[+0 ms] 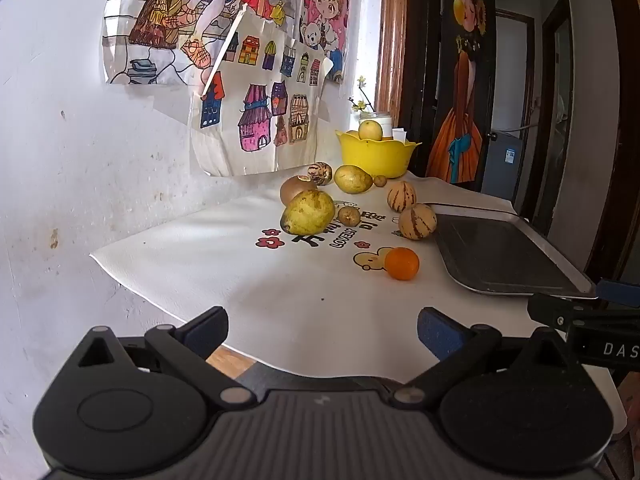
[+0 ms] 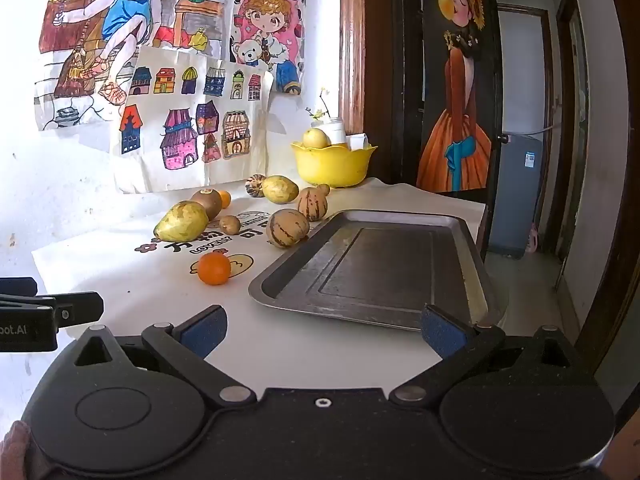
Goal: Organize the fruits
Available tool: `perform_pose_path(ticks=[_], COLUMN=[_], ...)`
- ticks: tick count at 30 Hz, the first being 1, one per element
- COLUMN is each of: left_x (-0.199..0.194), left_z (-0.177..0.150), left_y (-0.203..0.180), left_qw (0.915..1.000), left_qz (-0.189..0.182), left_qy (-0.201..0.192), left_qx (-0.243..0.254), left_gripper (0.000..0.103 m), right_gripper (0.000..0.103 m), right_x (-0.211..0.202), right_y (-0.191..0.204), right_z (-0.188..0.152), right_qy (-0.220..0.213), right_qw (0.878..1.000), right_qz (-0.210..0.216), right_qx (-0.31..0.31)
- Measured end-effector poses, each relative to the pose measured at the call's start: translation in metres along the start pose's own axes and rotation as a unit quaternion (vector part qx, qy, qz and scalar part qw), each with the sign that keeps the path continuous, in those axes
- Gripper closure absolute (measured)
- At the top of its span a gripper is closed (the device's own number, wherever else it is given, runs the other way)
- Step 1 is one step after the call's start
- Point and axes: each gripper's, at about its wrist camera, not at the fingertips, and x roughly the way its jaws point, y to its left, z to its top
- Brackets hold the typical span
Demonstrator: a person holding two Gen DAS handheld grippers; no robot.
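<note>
Left gripper (image 1: 322,330) at the bottom of its frame, jaws spread wide, nothing between the blue pads (image 1: 434,334), held over the near edge of a white cloth (image 1: 200,264). Right gripper (image 2: 322,330) likewise wide apart and empty, low in its frame, right pad (image 2: 440,332) in front of the near rim of a metal tray (image 2: 280,284).

In the left view: tray (image 1: 460,276) at right centre, nothing in it. An orange (image 1: 402,263) just left of the tray, alone on the cloth. Further up, a loose cluster: large pear (image 1: 308,212) at centre, a kiwi (image 1: 294,190) touching behind it, a small brown fruit (image 1: 349,216) just right of it. Two striped melons (image 1: 417,221) beside the tray's far left corner, apart from the orange. A yellow-green fruit (image 1: 353,179) and a third striped one (image 1: 319,173) further back. Yellow bowl (image 1: 374,158) behind all, upper centre, with a pale round fruit (image 1: 370,130) in it.

In the right view: orange (image 2: 215,268) left of the tray, pear (image 2: 181,222) at middle left, bowl (image 2: 332,166) at upper centre. Drawings (image 2: 188,120) on the wall across the upper left. Part of the left gripper at the left edge.
</note>
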Motion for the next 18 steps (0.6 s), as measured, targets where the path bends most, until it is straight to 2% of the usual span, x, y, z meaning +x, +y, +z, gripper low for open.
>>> perform_pose_path(ticks=[18], left_x=[0.0001], left_z=[0.0003], left_y=[0.0002], left_qw=[1.0], left_qz=[0.0], left_qy=[0.003], left_qx=[-0.002], left_gripper=[0.0], right_gripper=[0.001], right_x=[0.0003], right_y=[0.0007], right_z=[0.0002], right_qy=[0.003], right_qw=[1.0], right_qz=[0.0], right_qx=[0.0])
